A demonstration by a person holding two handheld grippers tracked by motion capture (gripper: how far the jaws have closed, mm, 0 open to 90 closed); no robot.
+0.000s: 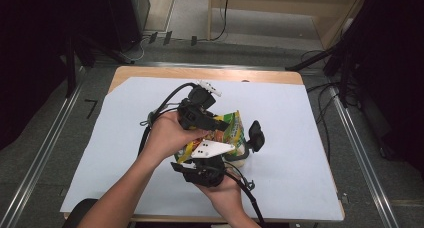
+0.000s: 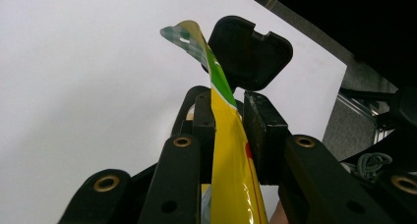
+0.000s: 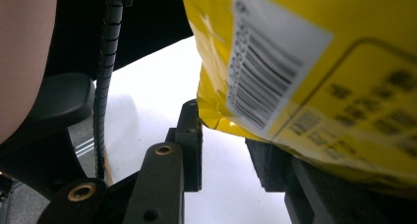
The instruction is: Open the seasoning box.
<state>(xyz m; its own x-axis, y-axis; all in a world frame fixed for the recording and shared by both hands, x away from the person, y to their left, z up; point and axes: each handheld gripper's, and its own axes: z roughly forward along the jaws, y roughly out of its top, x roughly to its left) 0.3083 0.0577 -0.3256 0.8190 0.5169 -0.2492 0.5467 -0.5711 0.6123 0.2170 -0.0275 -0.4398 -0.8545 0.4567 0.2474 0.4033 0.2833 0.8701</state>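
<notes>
The glossy yellow-and-green plastic snack bag (image 1: 231,130) is held up off the desk, between both grippers, approx. at the centre of the sheet. In the left gripper view the bag's flat sealed top edge (image 2: 223,121) runs up between the jaws; the left gripper (image 2: 227,117) is clamped on it, pads pressing both faces. In the right gripper view the barcode side of the bag (image 3: 314,81) hangs above and to the right of the right gripper (image 3: 223,145); a gap shows between its jaws, so it's not gripping yet, w/ the bag's lower corner just over the slot.

Judgement: step looks like getting a 2nd hold, prob. to pull the seal apart. To do it well: keep the left clamp firm, bring the right jaws around the film near the seal, not the bulging body, then close squarely.

Below the grippers: pale lilac paper sheet (image 1: 300,138) over a wooden desk (image 1: 280,77). Beyond: grey floor (image 1: 240,53), metal rails, dark stands, cables.
</notes>
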